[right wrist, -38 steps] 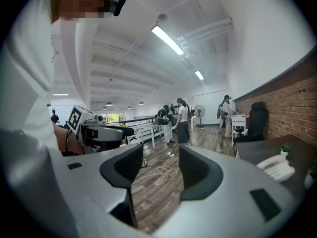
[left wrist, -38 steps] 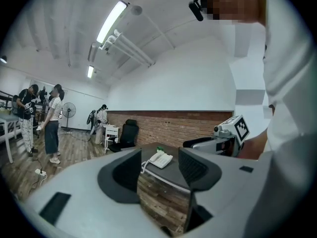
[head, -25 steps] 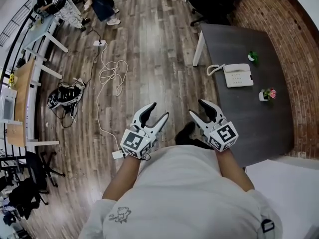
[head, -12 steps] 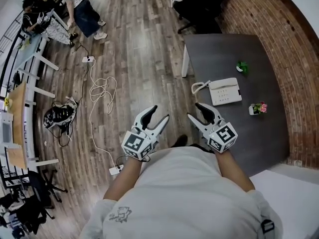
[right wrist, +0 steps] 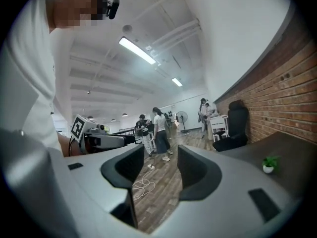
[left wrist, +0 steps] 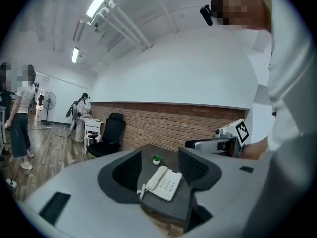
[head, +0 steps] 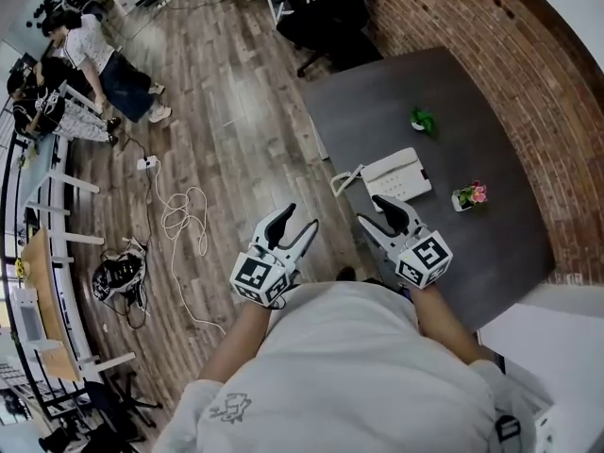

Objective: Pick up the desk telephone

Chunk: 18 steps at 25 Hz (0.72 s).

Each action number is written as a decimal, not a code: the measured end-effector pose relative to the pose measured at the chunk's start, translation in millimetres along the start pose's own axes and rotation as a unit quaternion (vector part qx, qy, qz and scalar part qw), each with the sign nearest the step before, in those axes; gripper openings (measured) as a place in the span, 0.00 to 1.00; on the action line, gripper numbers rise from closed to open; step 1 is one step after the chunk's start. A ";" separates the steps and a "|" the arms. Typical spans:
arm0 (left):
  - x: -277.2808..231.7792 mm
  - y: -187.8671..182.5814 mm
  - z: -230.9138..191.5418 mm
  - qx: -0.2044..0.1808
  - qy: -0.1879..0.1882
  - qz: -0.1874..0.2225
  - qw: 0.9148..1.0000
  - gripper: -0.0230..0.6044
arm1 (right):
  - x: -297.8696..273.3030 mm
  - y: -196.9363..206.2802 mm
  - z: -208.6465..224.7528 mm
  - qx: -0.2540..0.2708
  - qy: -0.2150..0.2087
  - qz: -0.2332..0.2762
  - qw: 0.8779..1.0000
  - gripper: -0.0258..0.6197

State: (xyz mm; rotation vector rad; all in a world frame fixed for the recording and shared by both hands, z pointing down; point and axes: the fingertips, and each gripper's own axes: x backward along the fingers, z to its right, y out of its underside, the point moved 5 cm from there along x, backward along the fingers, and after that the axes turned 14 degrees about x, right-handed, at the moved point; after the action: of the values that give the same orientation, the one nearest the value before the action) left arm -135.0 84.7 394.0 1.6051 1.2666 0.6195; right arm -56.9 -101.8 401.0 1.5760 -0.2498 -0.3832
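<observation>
White desk phone (head: 396, 175) is seen flat near left edge of grey desk (head: 500, 243), untouched. L gripper (head: 298, 217) & R gripper (head: 374, 211) are held w/ jaws spread, both empty.

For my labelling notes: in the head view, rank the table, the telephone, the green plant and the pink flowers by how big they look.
Largest to smallest:
1. table
2. telephone
3. green plant and pink flowers: both tiny and too alike to rank.
</observation>
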 end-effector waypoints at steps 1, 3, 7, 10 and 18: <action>-7.3 -0.2 1.0 0.000 0.008 -0.004 1.000 0.43 | 4.6 1.5 4.3 -0.003 0.009 0.000 1.000 0.38; -21.1 0.4 5.5 -0.002 0.026 -0.011 1.000 0.43 | 15.3 5.3 11.3 -0.011 0.027 -0.001 1.000 0.38; -44.2 5.5 13.1 -0.004 0.067 -0.034 0.997 0.43 | 37.1 11.3 20.6 -0.024 0.069 -0.003 0.997 0.37; -63.2 3.2 12.2 -0.004 0.096 -0.049 0.994 0.43 | 47.5 12.4 26.8 -0.030 0.106 -0.007 0.994 0.37; -137.9 3.0 15.3 -0.017 0.198 -0.092 0.976 0.43 | 81.0 22.0 52.9 -0.047 0.225 -0.017 0.973 0.37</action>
State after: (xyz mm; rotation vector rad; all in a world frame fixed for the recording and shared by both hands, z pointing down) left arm -166.6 -49.0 413.4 1.3545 1.6647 0.8660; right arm -1.6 -183.0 415.1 1.5296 0.1428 -0.0555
